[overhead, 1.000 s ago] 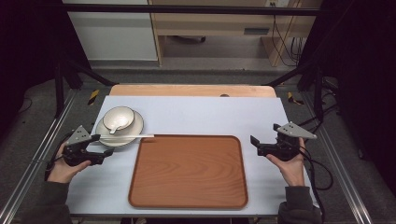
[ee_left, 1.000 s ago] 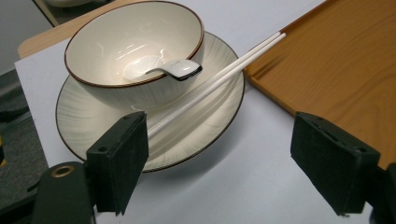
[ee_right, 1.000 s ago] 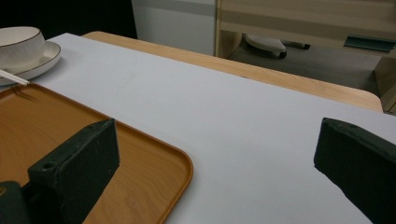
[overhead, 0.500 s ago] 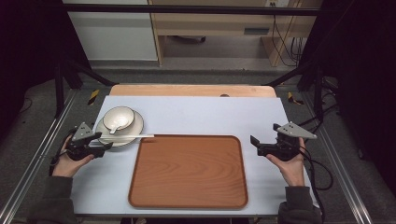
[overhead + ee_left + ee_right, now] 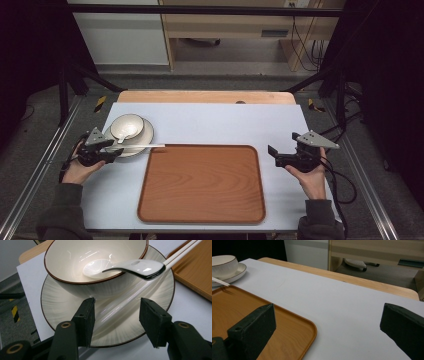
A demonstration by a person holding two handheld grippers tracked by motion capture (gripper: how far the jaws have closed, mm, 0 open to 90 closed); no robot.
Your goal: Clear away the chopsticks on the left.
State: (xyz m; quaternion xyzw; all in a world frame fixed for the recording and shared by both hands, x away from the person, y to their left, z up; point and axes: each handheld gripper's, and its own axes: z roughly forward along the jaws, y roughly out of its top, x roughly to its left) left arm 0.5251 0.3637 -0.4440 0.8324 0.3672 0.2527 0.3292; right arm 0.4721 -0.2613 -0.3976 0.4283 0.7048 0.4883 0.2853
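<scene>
Left gripper [image 5: 115,320] hovers spread over the plate [image 5: 62,312], straddling the chopsticks [image 5: 125,306] beside the bowl [image 5: 95,262]. Best pinch them squarely, mid-length. Right gripper [image 5: 286,156] waits spread by the tray [image 5: 200,185].

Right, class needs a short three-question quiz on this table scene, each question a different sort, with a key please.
1. True or false: the spoon lies flat on the wooden tray.
2. Multiple choice: the bowl stands on A) the tray, B) the plate, C) the bare table cover.
3. Fill in: the left gripper has its jaws ____, either side of the white chopsticks resting across the plate.

Key: 1 false, the spoon rests in the bowl with its handle over the rim. 2 B. 3 open; the right gripper is open too, beside the tray.
</scene>
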